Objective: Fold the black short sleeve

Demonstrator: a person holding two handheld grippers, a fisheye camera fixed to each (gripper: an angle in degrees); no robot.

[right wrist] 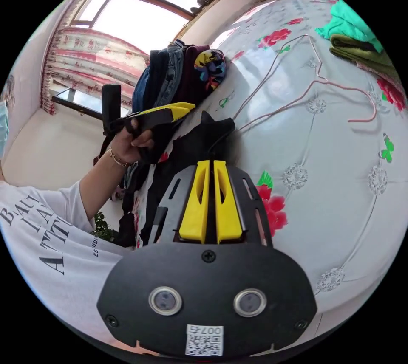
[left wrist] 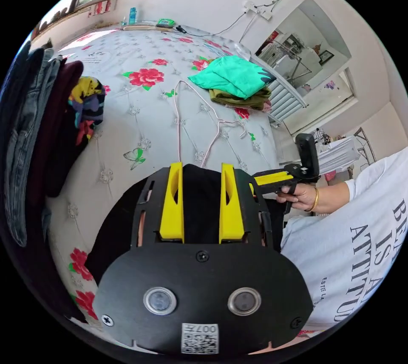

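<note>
Yellow jaws of the left gripper (left wrist: 202, 168) stood spread, with black cloth showing in the gap between them, though whether either jaw pressed on it could not be told. Those of the right gripper (right wrist: 208, 164) were drawn nearly together, only a thin dark slit left between them, and it could not be told if any cloth was caught in that slit.

Just beyond both sets of jaws lay the black short-sleeved garment (right wrist: 199, 143), bunched at the near edge of the bed. It rested on a white quilted bedspread printed with red flowers and green butterflies (left wrist: 140, 126). In the right gripper view one peak of the cloth rose just past the jaw tips. A hand (right wrist: 127, 143) held the left gripper beside the garment in that view, and a hand (left wrist: 301, 196) gripped the right one in the left gripper view.

Farther out on the bedspread lay a thin pink wire hanger (left wrist: 212, 122). Beyond it sat a folded stack, a bright green cloth (left wrist: 231, 75) on top of an olive one (left wrist: 238, 98). Along one side of the bed a heap of dark clothes and blue denim (left wrist: 29, 126) was piled, with a multicoloured patterned piece (left wrist: 87, 100) against it.
</note>
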